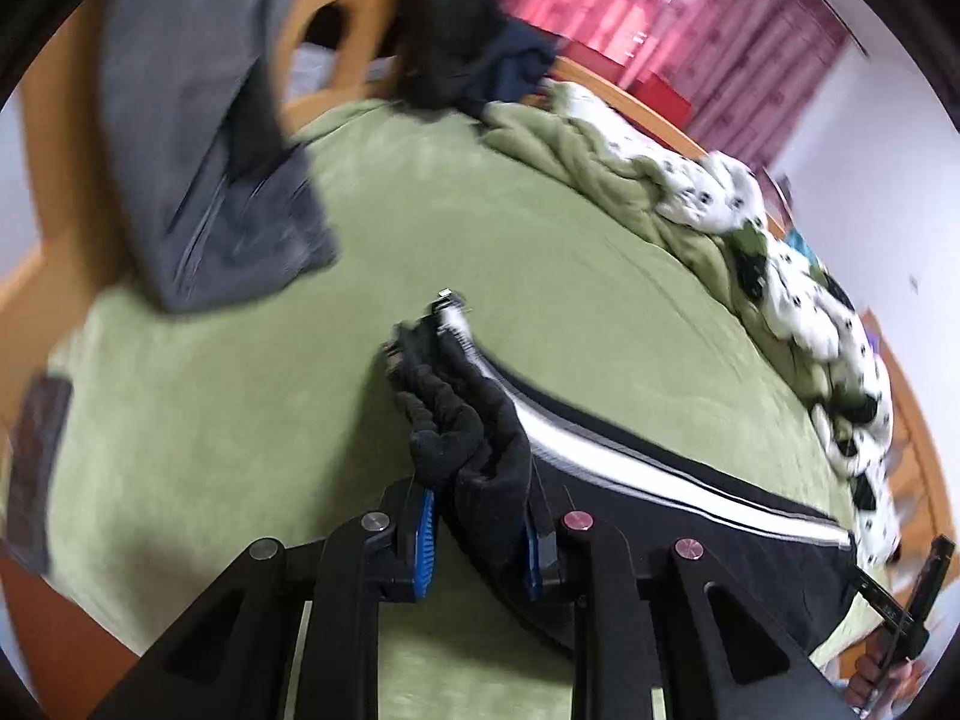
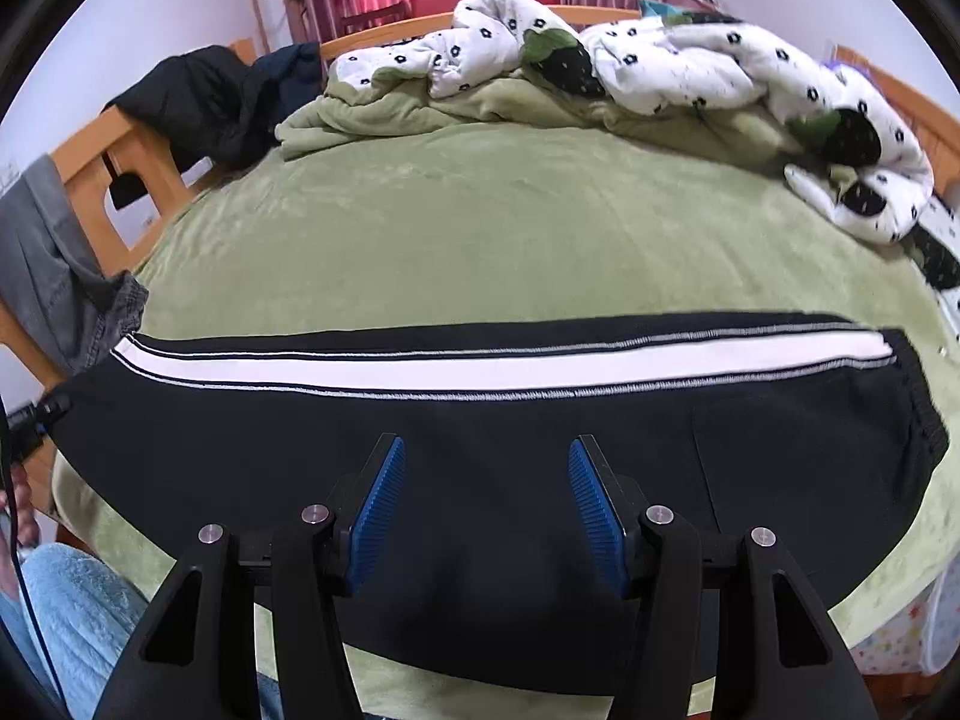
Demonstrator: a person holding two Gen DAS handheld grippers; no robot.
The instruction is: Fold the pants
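The black track pants (image 2: 480, 420), with a white side stripe (image 2: 288, 369) running their length, are lying stretched across the near part of a bed covered by a green blanket (image 2: 510, 228). In the right wrist view one end sits at the left edge of the bed and the elastic waistband (image 2: 924, 408) at the right.

The left claw (image 1: 477, 531) is clenching a bunched, ribbed end of the pants between its blue pads (image 1: 425, 546), and the fabric is standing up from the bed in a gathered ridge beyond the fingertips. The view is blurred, so the hand is probably in motion. The right claw (image 2: 483, 516) is hanging released above the middle of the pants, its jaws standing apart with nothing between them and its pads clear of the cloth.

The step in hand seems to be the first lengthwise fold: carrying the gripped end over toward the waistband. The next move calls for keeping the left grip firm while the end travels across. The right claw would likely need either to pin the middle as a crease line or to take the other corner so the layers land square.

A rumpled white patterned quilt (image 2: 690, 60) is lying along the far side, and grey trousers (image 1: 198, 138) are hanging over the wooden bed frame (image 2: 90, 150), both well apart from the work.
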